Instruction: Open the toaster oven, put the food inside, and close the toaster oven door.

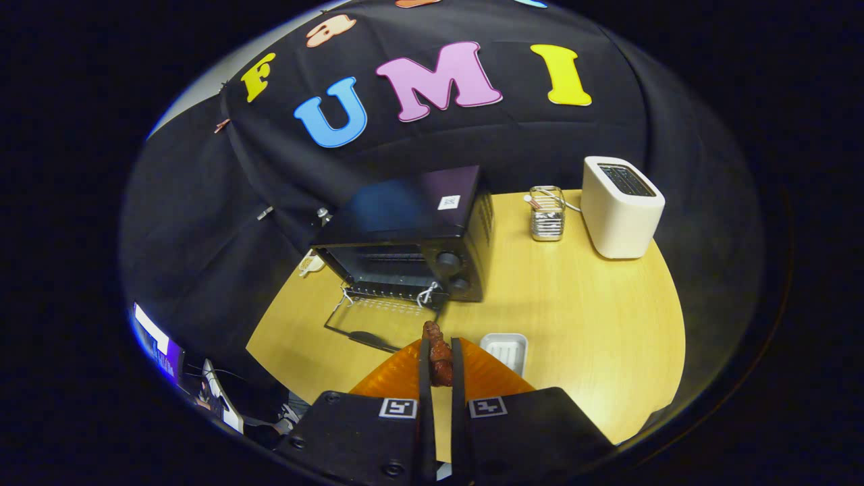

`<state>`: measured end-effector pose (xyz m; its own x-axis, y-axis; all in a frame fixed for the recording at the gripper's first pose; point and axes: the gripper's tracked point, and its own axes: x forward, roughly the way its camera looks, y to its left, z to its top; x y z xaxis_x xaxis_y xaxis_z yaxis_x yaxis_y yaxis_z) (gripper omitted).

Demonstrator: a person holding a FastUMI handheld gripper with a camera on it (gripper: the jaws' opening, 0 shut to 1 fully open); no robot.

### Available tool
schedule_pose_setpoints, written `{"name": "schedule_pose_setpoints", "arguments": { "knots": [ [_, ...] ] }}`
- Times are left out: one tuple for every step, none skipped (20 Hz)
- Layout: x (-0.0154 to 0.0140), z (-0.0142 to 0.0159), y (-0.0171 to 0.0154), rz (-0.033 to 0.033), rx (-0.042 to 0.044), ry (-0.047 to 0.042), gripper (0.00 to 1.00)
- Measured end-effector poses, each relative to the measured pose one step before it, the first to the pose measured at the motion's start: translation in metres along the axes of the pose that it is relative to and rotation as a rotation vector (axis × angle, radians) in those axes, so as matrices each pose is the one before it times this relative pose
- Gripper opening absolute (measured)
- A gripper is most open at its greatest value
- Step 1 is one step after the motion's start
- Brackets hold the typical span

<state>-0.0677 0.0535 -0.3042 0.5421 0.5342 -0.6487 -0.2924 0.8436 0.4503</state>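
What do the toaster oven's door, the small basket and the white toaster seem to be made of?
Toaster oven door: clear glass in a dark frame; the table shows through it. Small basket: shiny metal wire, likely steel. White toaster: smooth matte casing, probably plastic. The gripper grips the brown food.

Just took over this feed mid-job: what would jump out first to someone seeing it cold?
The gripper has its jaws shut on a brown piece of food, held above the wooden table. Just beyond it stands the black toaster oven, its glass door already dropped open toward the gripper. A white toaster stands further back beside a wire holder, and a small white tray lies close to the jaws.
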Motion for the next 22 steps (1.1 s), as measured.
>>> {"name": "schedule_pose_setpoints", "arguments": {
  "knots": [
    [0.003,0.00143,0.01702,0.00389,0.00208,-0.02107,0.13],
    [0.00219,-0.00007,0.01703,0.0057,0.00337,-0.01963,0.13],
    [0.00524,0.00188,0.01454,0.00399,0.008,-0.01974,0.13],
    [0.00503,0.00097,0.01322,0.00043,0.01209,-0.02138,0.13],
    [0.00854,-0.00036,0.01051,-0.00724,0.01147,-0.01515,0.13],
    [0.00808,-0.00023,0.00599,-0.0125,0.00872,-0.01798,0.13],
    [0.00839,0.00185,0.00503,-0.01496,0.00179,-0.02305,0.13],
    [0.01247,0.00087,0.00527,-0.01627,0.00342,-0.01919,0.13],
    [0.01337,-0.00257,0.00564,-0.0123,0.00418,-0.01427,0.13],
    [0.0141,-0.00198,0.00501,-0.00847,0.00621,-0.00869,0.13],
    [0.01247,-0.00204,0.00405,-0.00572,0.0138,-0.00613,0.13],
    [0.01358,-0.00078,0.00399,-0.00641,0.02743,-0.00857,0.13],
    [0.01351,-0.00115,0.00374,-0.00214,0.03577,-0.00741,0.13],
    [0.01354,0.00043,0.00235,-0.00465,0.04215,-0.01186,0.13],
    [0.01187,0.00101,0.00055,-0.00902,0.04093,-0.01233,0.13],
    [0.01196,0.00202,-0.00027,-0.01103,0.0326,-0.01459,0.13],
    [0.01101,0.00112,-0.00078,-0.01318,0.02753,-0.01754,0.13],
    [0.01069,0.00203,-0.00088,-0.01282,0.02379,-0.01723,0.13],
    [0.009,0.00065,0.0001,-0.01276,0.01971,-0.01341,0.13],
    [0.00923,0.00102,-0.00012,-0.01268,0.01277,-0.01364,0.13],
    [0.00939,-0.00024,-0.0001,-0.00975,0.00819,-0.01176,0.13],
    [0.01023,-0.00156,0.00071,-0.00302,0.01003,-0.00214,0.13]
  ]
}}
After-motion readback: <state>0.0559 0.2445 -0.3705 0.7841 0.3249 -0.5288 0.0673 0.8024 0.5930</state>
